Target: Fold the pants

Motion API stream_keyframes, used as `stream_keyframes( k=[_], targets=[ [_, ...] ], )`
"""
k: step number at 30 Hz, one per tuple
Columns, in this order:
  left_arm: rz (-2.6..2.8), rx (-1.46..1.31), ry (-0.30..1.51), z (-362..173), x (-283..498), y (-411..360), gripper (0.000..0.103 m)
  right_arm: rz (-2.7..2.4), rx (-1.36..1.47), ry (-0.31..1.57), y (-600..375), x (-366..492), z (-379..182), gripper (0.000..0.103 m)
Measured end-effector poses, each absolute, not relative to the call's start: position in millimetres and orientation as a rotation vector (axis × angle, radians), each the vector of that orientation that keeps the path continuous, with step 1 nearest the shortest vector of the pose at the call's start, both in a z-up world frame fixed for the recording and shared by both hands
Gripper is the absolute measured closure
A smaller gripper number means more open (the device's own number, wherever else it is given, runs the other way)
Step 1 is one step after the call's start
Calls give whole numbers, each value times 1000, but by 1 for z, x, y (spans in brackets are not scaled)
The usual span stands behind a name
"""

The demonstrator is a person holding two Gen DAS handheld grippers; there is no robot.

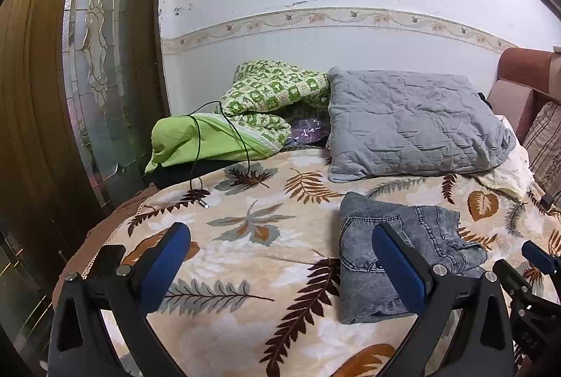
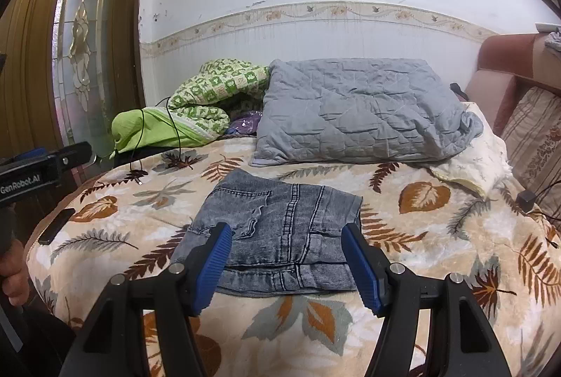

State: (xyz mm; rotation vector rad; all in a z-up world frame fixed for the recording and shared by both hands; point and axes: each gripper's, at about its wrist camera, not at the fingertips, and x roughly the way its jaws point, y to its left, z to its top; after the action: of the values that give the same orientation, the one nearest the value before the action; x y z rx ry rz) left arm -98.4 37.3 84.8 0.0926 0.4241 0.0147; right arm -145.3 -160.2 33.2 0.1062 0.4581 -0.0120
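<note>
Grey denim pants [image 2: 280, 230] lie folded into a compact rectangle on the leaf-patterned blanket [image 2: 438, 272]. They also show in the left wrist view [image 1: 392, 254], to the right. My right gripper [image 2: 287, 261] is open and empty, its blue pads spread just in front of the pants' near edge. My left gripper [image 1: 280, 265] is open and empty above the blanket [image 1: 245, 254], left of the pants; its right finger overlaps them in view. The right gripper [image 1: 536, 275] shows at the far right of the left wrist view, and the left one [image 2: 42, 163] shows at the left edge of the right wrist view.
A grey quilted pillow [image 2: 357, 114] and a green patterned quilt [image 2: 196, 103] lie at the back by the wall. A black cable [image 1: 217, 145] trails onto the blanket. A dark phone [image 2: 56, 226] lies at the left edge. A sofa [image 2: 526, 117] stands at the right. A glass door [image 1: 94, 61] is on the left.
</note>
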Motion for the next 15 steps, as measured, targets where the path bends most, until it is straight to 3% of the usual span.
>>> stream_keyframes(
  k=[15],
  targets=[
    [9,118,387,102,-115,33,0,0,111,457,-160,-144,34,34]
  ],
)
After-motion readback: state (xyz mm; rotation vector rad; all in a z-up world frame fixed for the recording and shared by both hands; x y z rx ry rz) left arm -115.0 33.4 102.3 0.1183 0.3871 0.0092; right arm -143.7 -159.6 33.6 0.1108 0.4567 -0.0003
